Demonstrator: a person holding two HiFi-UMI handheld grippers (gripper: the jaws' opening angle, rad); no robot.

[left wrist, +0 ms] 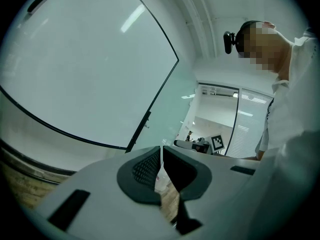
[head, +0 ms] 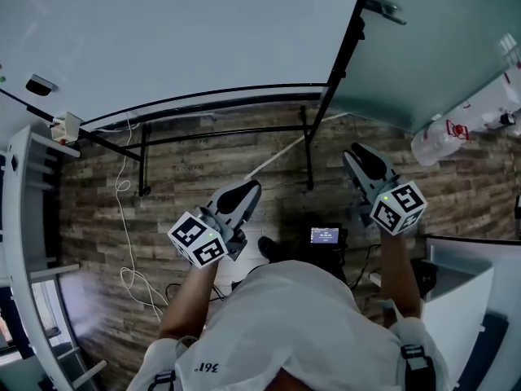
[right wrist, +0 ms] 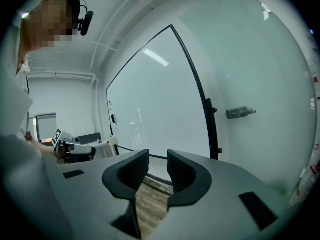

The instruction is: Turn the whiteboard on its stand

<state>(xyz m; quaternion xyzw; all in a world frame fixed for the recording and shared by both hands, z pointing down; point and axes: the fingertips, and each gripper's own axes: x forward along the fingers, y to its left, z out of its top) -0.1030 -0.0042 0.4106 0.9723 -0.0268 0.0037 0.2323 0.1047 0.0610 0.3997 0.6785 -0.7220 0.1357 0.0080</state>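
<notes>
The big whiteboard [head: 179, 39] fills the top of the head view, its black-edged panel tilted over the black tube stand [head: 308, 149]. It also shows in the left gripper view [left wrist: 75, 69] and the right gripper view [right wrist: 155, 109]. My left gripper [head: 248, 187] hovers over the wood floor below the board, apart from it, and its jaws [left wrist: 161, 149] stand shut with nothing in them. My right gripper [head: 356, 151] is held near the stand's right post without touching it; it is open [right wrist: 158, 154] with only floor showing in the gap.
A white cable [head: 126, 218] loops over the floor at left beside a white shelf [head: 24, 218]. A frosted glass wall [head: 440, 47] with a handle [right wrist: 240, 112] stands right of the board. A plastic bag [head: 444, 137] and a white cabinet [head: 464, 283] are at right.
</notes>
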